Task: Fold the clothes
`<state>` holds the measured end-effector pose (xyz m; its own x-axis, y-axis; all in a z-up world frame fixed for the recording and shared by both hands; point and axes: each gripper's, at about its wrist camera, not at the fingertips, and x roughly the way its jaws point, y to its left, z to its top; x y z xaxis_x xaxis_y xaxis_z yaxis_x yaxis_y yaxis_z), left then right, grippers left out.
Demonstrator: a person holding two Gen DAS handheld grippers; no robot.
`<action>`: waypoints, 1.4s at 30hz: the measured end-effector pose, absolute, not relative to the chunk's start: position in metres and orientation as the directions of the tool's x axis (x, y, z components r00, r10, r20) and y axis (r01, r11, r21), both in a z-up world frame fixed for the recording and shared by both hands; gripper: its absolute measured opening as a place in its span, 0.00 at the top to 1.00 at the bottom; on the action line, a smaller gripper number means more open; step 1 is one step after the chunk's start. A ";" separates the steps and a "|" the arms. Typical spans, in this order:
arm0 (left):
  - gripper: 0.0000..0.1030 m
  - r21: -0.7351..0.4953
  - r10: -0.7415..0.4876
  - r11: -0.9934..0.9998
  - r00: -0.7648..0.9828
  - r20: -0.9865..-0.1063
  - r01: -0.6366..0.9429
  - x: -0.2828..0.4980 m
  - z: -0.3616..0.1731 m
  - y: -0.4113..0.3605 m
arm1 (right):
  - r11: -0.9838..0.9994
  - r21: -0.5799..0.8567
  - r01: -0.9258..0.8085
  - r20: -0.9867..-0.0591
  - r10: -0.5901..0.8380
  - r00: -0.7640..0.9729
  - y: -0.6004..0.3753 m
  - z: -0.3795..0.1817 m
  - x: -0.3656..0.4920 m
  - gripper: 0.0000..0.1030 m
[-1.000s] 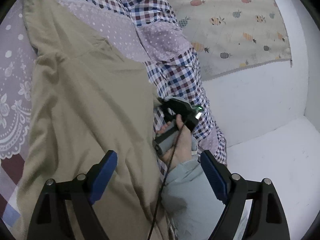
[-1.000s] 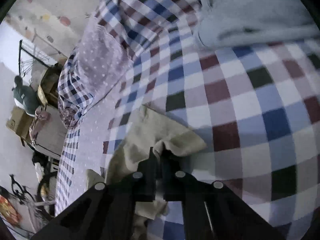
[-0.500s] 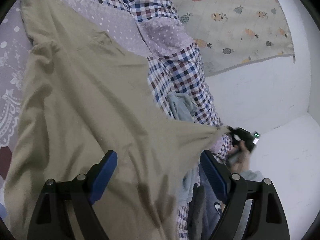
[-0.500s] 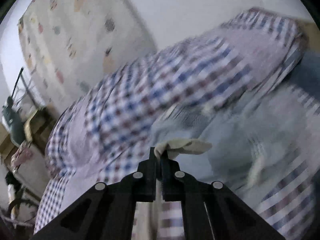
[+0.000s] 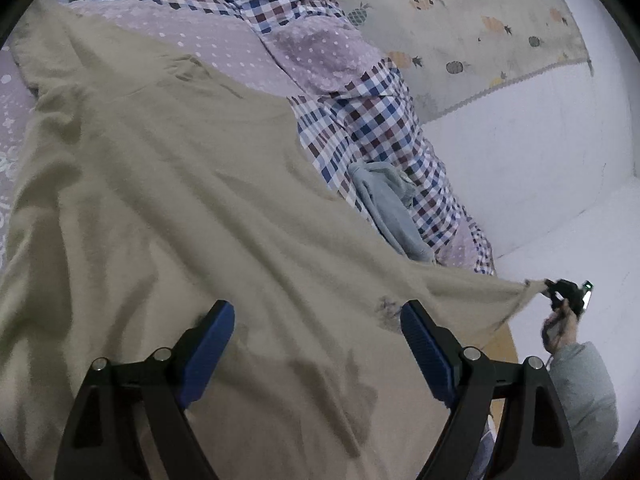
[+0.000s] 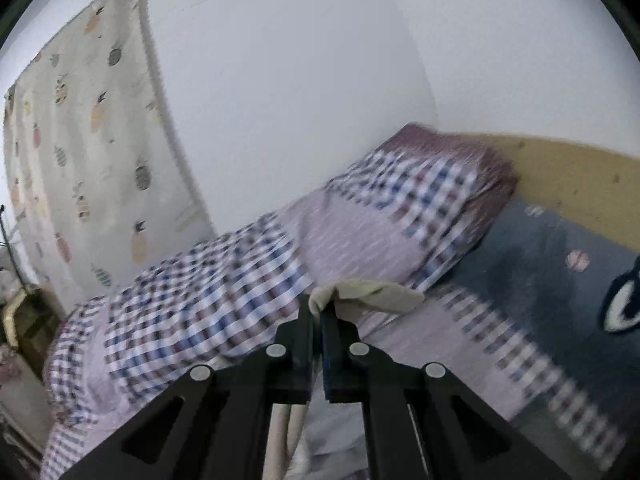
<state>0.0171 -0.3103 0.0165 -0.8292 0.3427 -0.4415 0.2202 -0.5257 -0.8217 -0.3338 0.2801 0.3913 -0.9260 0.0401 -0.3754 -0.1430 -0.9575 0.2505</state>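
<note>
A large beige garment [image 5: 168, 216] lies spread over the bed and fills most of the left wrist view. My left gripper [image 5: 316, 344] hovers just above it, open and empty, its blue pads wide apart. My right gripper [image 6: 318, 312] is shut on a corner of the beige garment [image 6: 372, 294]. In the left wrist view the right gripper [image 5: 566, 292] is far right, lifted, and pulls that corner out taut. A light blue garment [image 5: 390, 208] lies crumpled on the checked bedding beyond the beige one.
Checked and dotted purple bedding [image 5: 360, 116] covers the bed. A pineapple-print curtain [image 5: 472, 20] hangs on the white wall [image 6: 300, 80] behind. A dark blue cloth [image 6: 560, 272] and a wooden headboard [image 6: 580, 184] show in the right wrist view.
My right gripper has lifted the garment corner off the bed and carried it out to the right, stretching the cloth. My left gripper stayed open and moved a little over the garment.
</note>
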 end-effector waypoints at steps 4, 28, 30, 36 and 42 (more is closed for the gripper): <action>0.15 -0.796 0.329 -0.562 -0.822 -0.465 0.225 0.014 0.016 -0.303 | -0.947 0.234 -0.219 -0.373 0.120 -0.920 0.347 0.410 -0.320 0.99; 0.14 -0.558 0.185 -0.786 -0.761 -0.621 0.265 0.004 0.018 -0.252 | -0.774 0.288 -0.564 -0.807 0.121 -0.577 0.588 0.110 -0.227 0.72; 0.14 -0.550 0.178 -0.791 -0.760 -0.625 0.267 0.004 0.018 -0.250 | -0.771 0.275 -0.575 -0.820 0.124 -0.559 0.594 0.108 -0.221 0.68; 0.14 -0.541 0.167 -0.796 -0.761 -0.627 0.271 0.003 0.018 -0.246 | -0.771 0.258 -0.582 -0.830 0.132 -0.543 0.602 0.122 -0.207 0.67; 0.14 -0.531 0.159 -0.803 -0.760 -0.630 0.271 0.002 0.018 -0.243 | -0.806 0.389 -0.447 -0.766 -0.013 -0.643 0.562 0.142 -0.231 0.56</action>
<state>0.0017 -0.2429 0.0182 -0.7604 0.1594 -0.6296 0.2712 -0.8029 -0.5308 -0.2308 0.5619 0.1425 -0.6428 -0.0131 -0.7660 -0.4466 -0.8059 0.3886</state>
